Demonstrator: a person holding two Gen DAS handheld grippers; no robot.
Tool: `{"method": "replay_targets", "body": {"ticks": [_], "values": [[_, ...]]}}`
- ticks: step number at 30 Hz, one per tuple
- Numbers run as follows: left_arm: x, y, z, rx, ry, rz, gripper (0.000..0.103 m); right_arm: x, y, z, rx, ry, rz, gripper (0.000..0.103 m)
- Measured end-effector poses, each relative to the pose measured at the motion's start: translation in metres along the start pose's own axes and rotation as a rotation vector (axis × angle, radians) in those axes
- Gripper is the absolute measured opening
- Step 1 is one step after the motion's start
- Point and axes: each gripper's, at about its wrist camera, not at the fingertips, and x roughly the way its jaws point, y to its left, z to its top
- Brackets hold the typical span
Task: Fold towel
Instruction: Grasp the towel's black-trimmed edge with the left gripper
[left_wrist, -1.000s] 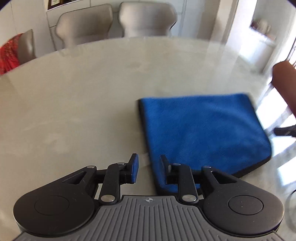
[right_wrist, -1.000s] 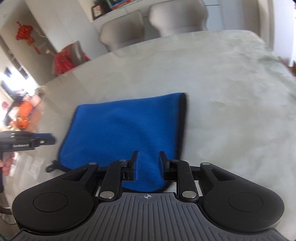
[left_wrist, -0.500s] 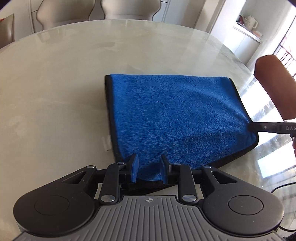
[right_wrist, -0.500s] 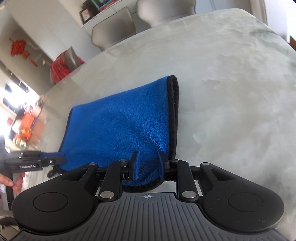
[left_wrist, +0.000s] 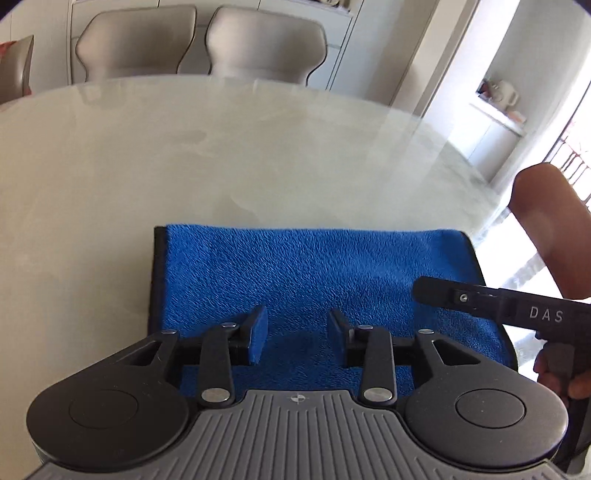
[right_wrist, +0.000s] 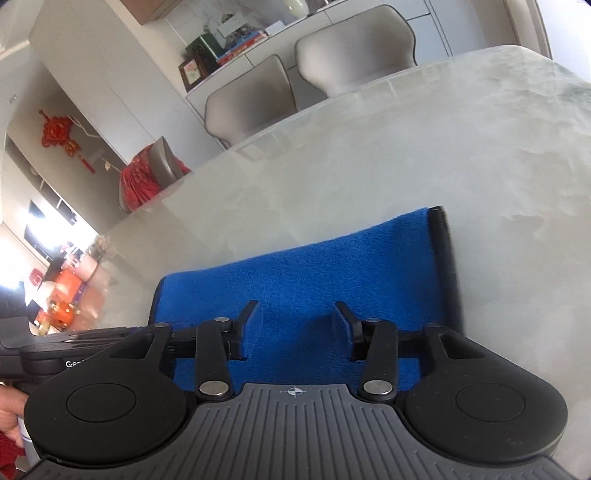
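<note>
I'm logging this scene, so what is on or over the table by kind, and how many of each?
Blue towel, folded, lying flat on the table: 1
Handheld grippers over it: 2, the left gripper and the right gripper, both with jaws opening and the towel not pinched
Total: 3

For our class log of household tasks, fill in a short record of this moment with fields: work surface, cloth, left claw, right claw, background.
work surface: pale glossy table
cloth: blue towel with dark edging, lying folded and flat
left claw: left claw above the towel's near edge, jaws opening, nothing pinched
right claw: right claw above the towel, jaws opening, nothing pinched
background: grey chairs beyond the table
</note>
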Motion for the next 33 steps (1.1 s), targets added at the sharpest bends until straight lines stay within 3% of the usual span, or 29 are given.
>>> {"method": "replay_targets", "body": {"ticks": [5, 8, 10, 16, 20, 23, 24, 25, 28, 30, 33], "values": [[-0.019, 0.022, -0.010, -0.024, 0.009, 0.051, 0.037, -0.024, -0.024, 0.002, 0.006, -0.012, -0.077, 0.043], [-0.035, 0.035, -0.012, -0.075, -0.013, 0.083, 0.042, -0.038, -0.018, 0.000, -0.019, -0.013, -0.133, 0.045], [-0.043, 0.042, -0.012, -0.102, -0.041, 0.105, 0.051, -0.045, -0.008, -0.005, -0.066, -0.012, -0.123, 0.046], [-0.037, 0.064, -0.007, -0.223, 0.039, 0.069, 0.052, -0.048, 0.021, -0.018, -0.114, 0.027, -0.075, 0.050], [-0.035, 0.064, -0.008, -0.221, 0.070, 0.055, 0.052, -0.049, 0.031, -0.022, -0.146, 0.044, -0.072, 0.051], [-0.032, 0.057, -0.007, -0.198, 0.099, 0.055, 0.047, -0.052, 0.032, -0.022, -0.146, 0.040, -0.077, 0.052], [-0.031, 0.053, -0.007, -0.184, 0.109, 0.056, 0.031, -0.053, 0.032, -0.021, -0.143, 0.039, -0.079, 0.053], [-0.030, 0.049, -0.007, -0.170, 0.118, 0.059, 0.022, -0.054, 0.032, -0.021, -0.141, 0.038, -0.081, 0.053], [-0.029, 0.037, -0.009, -0.122, 0.116, 0.096, 0.017, -0.057, 0.032, -0.019, -0.141, 0.032, -0.086, 0.054], [-0.028, 0.037, -0.009, -0.152, 0.129, 0.079, 0.010, -0.057, 0.033, -0.019, -0.144, 0.032, -0.086, 0.055], [-0.033, 0.036, -0.007, -0.172, 0.128, 0.053, 0.009, -0.058, 0.037, -0.019, -0.156, 0.037, -0.071, 0.055]]}}
